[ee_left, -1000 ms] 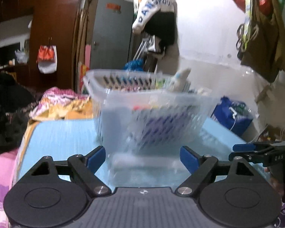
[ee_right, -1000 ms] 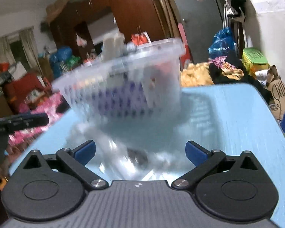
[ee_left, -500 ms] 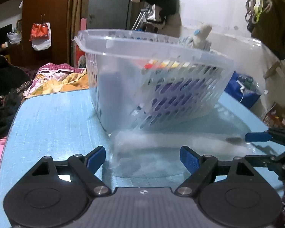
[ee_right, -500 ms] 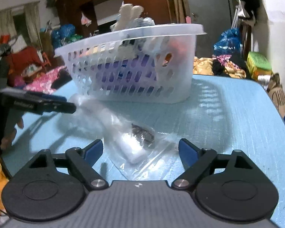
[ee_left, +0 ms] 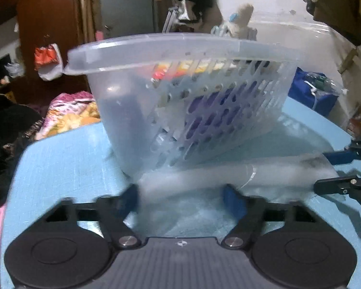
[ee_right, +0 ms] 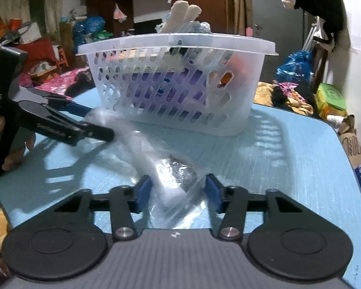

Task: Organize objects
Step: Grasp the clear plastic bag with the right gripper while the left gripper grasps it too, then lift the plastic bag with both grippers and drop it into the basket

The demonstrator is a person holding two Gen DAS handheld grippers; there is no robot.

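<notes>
The right gripper (ee_right: 177, 193) points down at the near end of a clear bag (ee_right: 170, 175) that lies on the blue table (ee_right: 300, 159). Its jaws are closing, with the bag's near end between the blue pads (ee_right: 142, 192); the left pad looks to meet the plastic, the right one stands just beside its edge, so a firm pinch is not shown. Something dark and crumpled sits inside the bag close to this gripper.

The left gripper (ee_left: 180, 196) comes at the bag's other end, and its jaws are closing too. In its own view the pale plastic of the bag (ee_left: 228, 175) fills the gap between its blurred pads (ee_left: 231, 198), but contact cannot be told. In the right wrist view the left gripper (ee_right: 93, 122) reaches in from the left, its tips at the bag's far end.

Just beyond the bag stands a white slotted basket (ee_right: 180, 48), full of mixed items, with pale cloth sticking up above its rim. The bag stretches from near the basket's foot towards the near edge of the table. A hand (ee_right: 14, 154) shows at the far left, below the left gripper.
</notes>
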